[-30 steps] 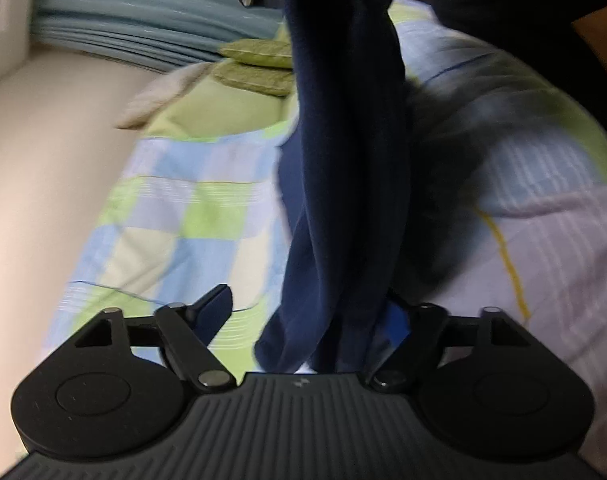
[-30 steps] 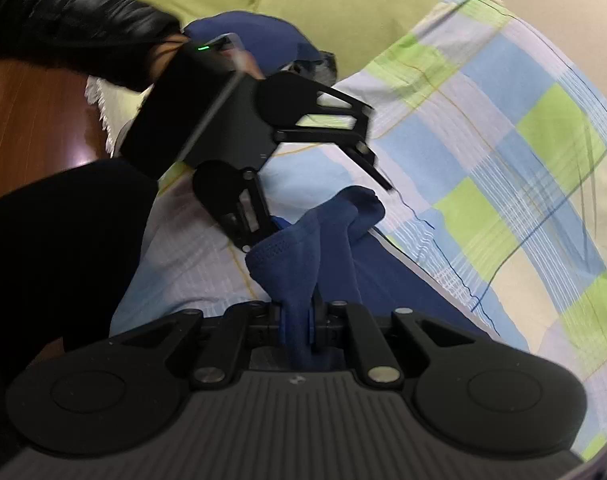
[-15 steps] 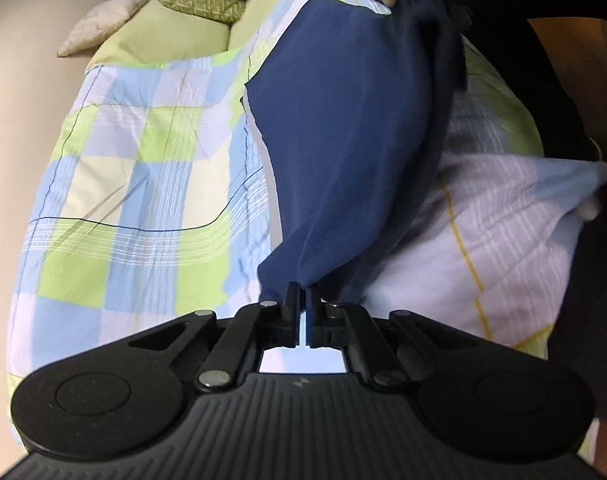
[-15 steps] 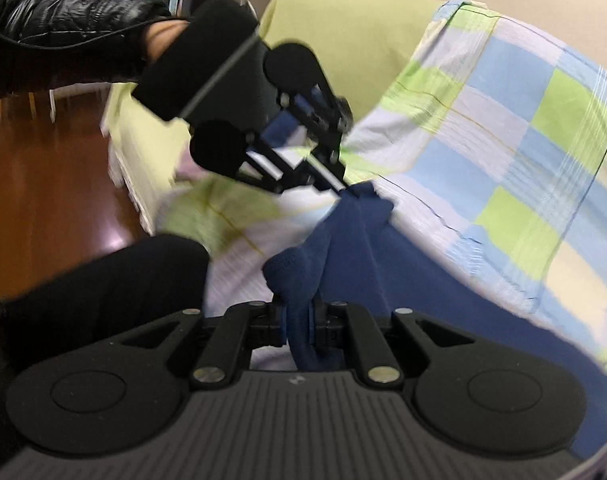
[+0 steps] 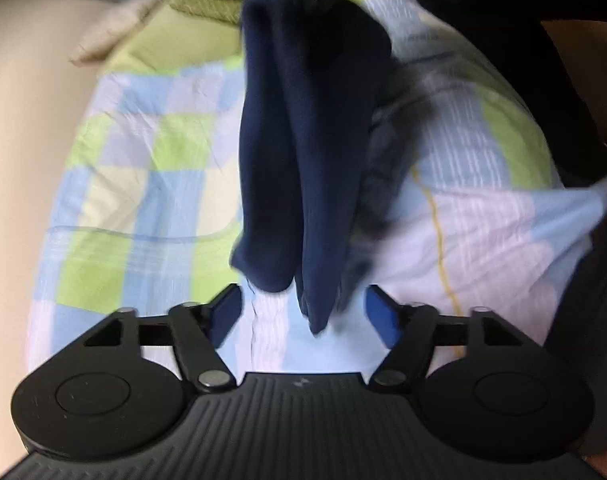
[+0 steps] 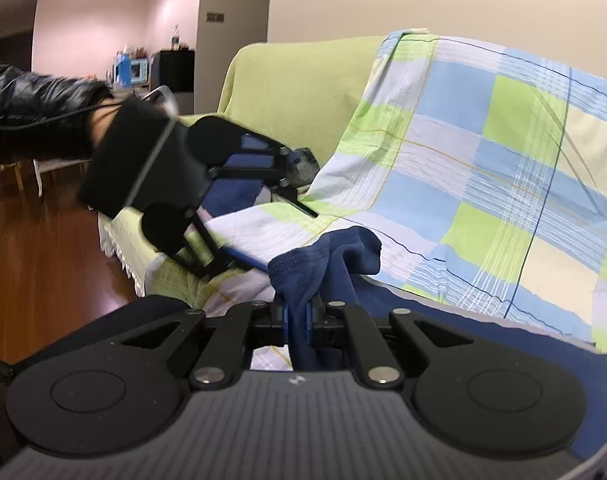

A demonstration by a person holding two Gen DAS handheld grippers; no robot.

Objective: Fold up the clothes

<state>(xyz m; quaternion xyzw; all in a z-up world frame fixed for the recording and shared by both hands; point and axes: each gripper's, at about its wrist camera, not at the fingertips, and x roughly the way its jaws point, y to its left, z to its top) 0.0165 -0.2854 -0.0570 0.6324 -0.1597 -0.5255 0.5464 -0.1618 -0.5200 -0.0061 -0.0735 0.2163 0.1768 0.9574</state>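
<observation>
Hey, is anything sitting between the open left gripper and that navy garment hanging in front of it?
Nothing visible does. The left gripper is open, and the navy garment hangs right in front of its gap, its lower end dangling between the blue pads. Only the checked sheet lies behind. The right gripper pinches the garment's other end.

A navy blue garment (image 5: 303, 148) is hanging in long vertical folds above the checked sofa cover (image 5: 143, 184), its lower ends dangling loose near the cover's front edge. Its top is being pinched up high, where the cloth is bunching into a knot (image 6: 327, 252). The fabric is looking soft and plain, with a ribbed hem showing at the bunched part; the rest is trailing down toward the seat.
</observation>
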